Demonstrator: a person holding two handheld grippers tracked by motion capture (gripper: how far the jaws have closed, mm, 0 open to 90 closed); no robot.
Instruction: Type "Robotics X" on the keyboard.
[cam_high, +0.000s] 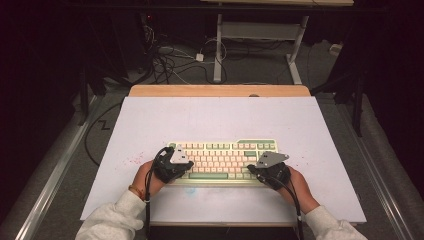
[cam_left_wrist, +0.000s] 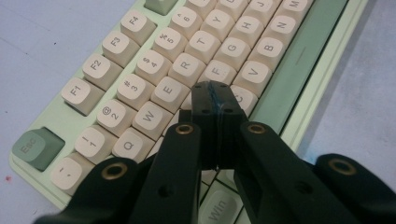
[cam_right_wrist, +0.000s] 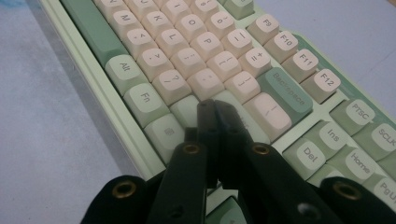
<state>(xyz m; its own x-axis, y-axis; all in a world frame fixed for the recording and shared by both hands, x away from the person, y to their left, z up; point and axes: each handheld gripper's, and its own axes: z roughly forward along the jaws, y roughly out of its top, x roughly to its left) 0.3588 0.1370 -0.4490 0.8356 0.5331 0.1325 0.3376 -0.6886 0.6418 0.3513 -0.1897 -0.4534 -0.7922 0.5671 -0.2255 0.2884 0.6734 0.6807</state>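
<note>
The keyboard (cam_high: 222, 161) is lying lengthwise across the near middle of the surface (cam_high: 150, 120), with the left gripper (cam_left_wrist: 215, 95) hovering jaws-together over its left keys and the right gripper (cam_right_wrist: 215, 109), also pressed together, over its right end.
</note>
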